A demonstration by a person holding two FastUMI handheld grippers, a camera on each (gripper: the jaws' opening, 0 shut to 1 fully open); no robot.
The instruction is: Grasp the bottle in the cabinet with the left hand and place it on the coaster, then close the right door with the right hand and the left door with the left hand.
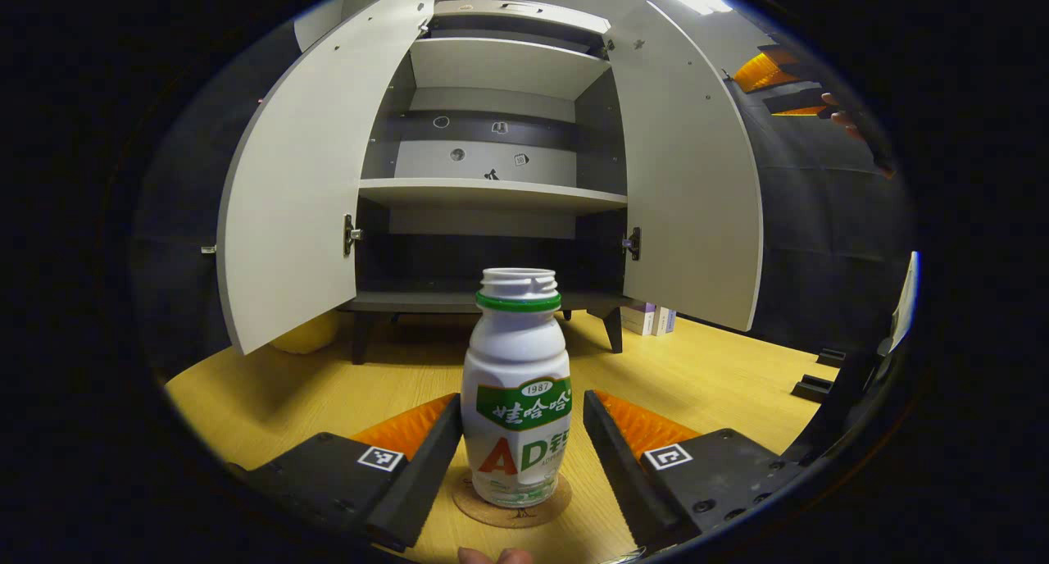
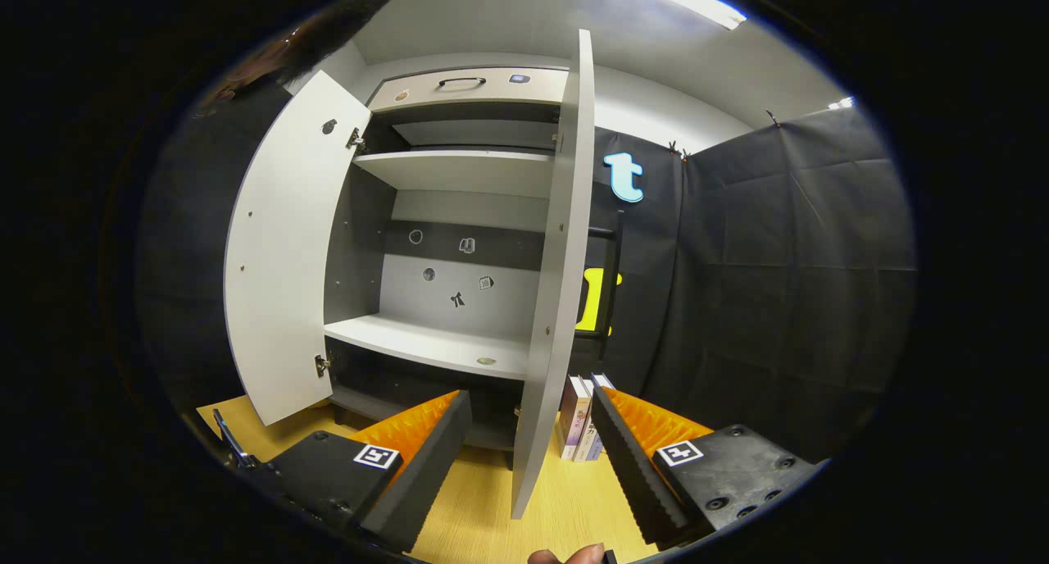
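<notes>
1. Bottle (image 1: 516,388): white, green band, no cap; stands upright on the round coaster (image 1: 513,505) on the table (image 1: 721,375).
2. Left tongs (image 1: 521,437): spread, one finger on each side of the bottle; the left finger is touching or nearly so, the right one apart.
3. Cabinet (image 1: 492,191): both doors open, left door (image 1: 295,195) and right door (image 1: 692,195).
4. Right tongs (image 2: 531,441): spread, empty, the right door's edge (image 2: 557,285) between the fingers, farther off.
5. Books (image 2: 580,416): upright beside the cabinet.
</notes>
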